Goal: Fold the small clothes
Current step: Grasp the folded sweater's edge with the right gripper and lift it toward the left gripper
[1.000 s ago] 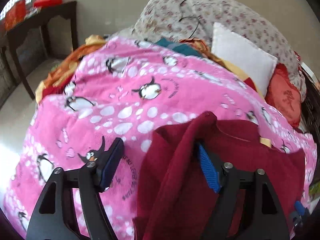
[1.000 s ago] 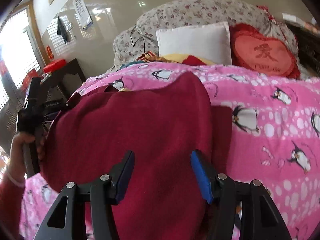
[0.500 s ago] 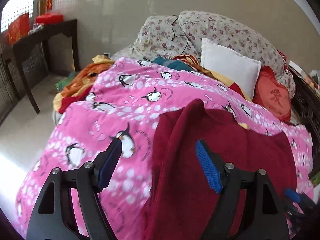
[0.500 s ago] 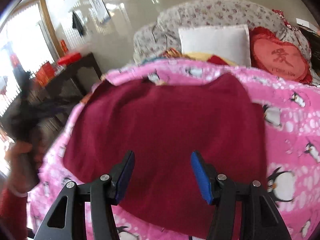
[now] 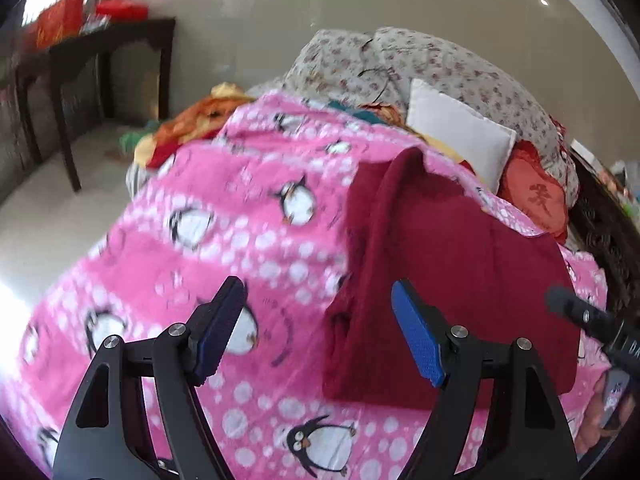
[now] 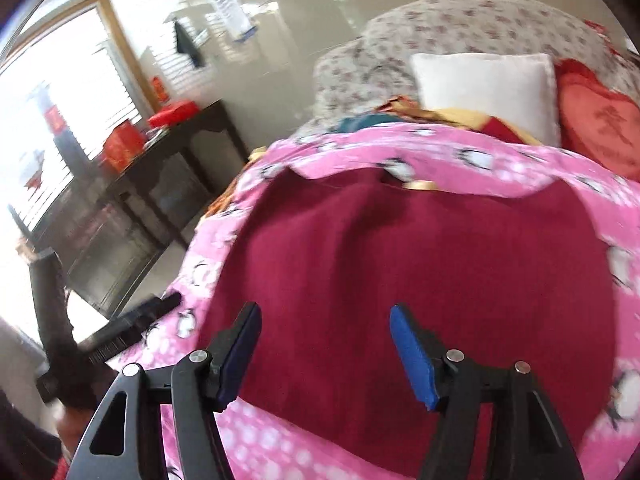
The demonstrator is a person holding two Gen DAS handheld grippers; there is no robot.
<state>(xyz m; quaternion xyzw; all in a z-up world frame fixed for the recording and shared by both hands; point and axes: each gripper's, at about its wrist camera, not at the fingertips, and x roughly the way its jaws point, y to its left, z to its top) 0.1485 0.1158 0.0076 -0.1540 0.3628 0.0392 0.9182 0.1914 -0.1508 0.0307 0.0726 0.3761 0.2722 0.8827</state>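
**Left wrist view: garment let go, lying on the blanket**

Left wrist view: my left gripper (image 5: 316, 328) stands spread and empty, its pads over the pink penguin blanket (image 5: 224, 240). A second ago the dark red garment (image 5: 452, 280) hung against my right pad; now it lies flat on the blanket, just right of my jaws, its left edge doubled over. I judge one fold laid, more to come. The white pillow (image 5: 456, 140) sits beyond the garment.

Right wrist view: my right gripper (image 6: 324, 344) has just been opening; the jaws stand wide, the garment (image 6: 420, 264) below them, nothing pinched. It lies smoother than before. My left gripper (image 6: 132, 320) is off the garment's left edge.

No containers visible.
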